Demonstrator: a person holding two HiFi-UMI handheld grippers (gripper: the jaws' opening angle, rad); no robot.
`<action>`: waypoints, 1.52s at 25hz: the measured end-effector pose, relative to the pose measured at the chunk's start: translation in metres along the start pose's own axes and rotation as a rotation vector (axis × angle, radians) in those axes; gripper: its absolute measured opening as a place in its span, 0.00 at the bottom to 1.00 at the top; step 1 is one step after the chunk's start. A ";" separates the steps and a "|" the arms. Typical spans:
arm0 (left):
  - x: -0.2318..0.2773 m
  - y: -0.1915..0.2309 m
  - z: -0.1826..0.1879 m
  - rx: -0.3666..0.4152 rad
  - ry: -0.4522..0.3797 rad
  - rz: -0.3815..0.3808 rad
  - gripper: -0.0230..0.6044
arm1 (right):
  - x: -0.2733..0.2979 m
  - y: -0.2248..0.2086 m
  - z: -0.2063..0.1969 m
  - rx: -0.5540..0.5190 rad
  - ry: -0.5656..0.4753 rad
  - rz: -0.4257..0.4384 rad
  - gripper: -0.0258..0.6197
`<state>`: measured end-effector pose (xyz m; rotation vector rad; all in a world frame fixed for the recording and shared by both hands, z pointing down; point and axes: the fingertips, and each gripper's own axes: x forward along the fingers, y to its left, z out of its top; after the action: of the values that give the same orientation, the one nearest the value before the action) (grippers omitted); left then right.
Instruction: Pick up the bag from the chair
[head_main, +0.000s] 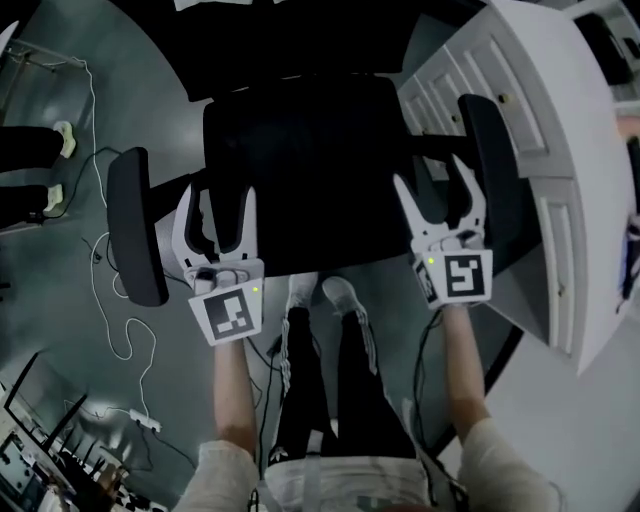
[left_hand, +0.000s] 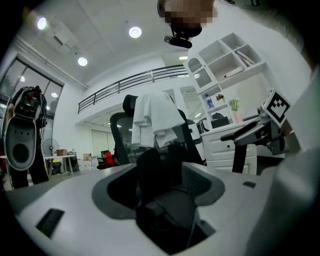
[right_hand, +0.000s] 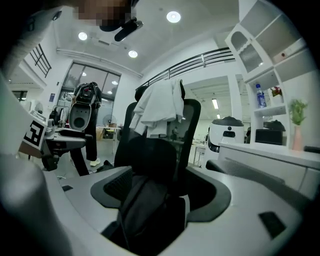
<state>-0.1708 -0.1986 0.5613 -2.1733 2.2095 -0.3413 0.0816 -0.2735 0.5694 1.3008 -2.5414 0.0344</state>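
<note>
A black bag (head_main: 300, 165) lies on the seat of a black office chair (head_main: 135, 225), seen from above in the head view. My left gripper (head_main: 216, 212) is open over the bag's front left part, its white fingers (head_main: 185, 222) spread. My right gripper (head_main: 438, 192) is open at the bag's front right. In the left gripper view, dark bag fabric (left_hand: 162, 195) fills the gap between the wide white jaws. The right gripper view shows the bag (right_hand: 147, 200) the same way between its jaws. Whether the jaws touch the bag is unclear.
A white garment (left_hand: 152, 117) hangs over the chair back (right_hand: 187, 125). The chair's right armrest (head_main: 490, 170) stands close to a white cabinet desk (head_main: 545, 150). Cables (head_main: 120, 330) trail on the floor at left. The person's shoes (head_main: 335, 295) are just before the seat.
</note>
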 end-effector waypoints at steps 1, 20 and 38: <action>-0.001 -0.001 -0.011 -0.001 0.013 -0.006 0.46 | 0.002 0.004 -0.010 0.012 0.014 0.004 0.52; 0.020 -0.001 -0.127 0.261 0.104 -0.116 0.46 | 0.046 -0.029 -0.138 -0.185 0.190 -0.002 0.52; 0.047 -0.012 -0.196 0.399 0.190 -0.185 0.46 | 0.091 -0.022 -0.230 -0.407 0.391 0.087 0.52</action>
<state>-0.1932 -0.2178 0.7606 -2.1908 1.8149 -0.9402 0.1039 -0.3244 0.8111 0.9217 -2.1274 -0.1835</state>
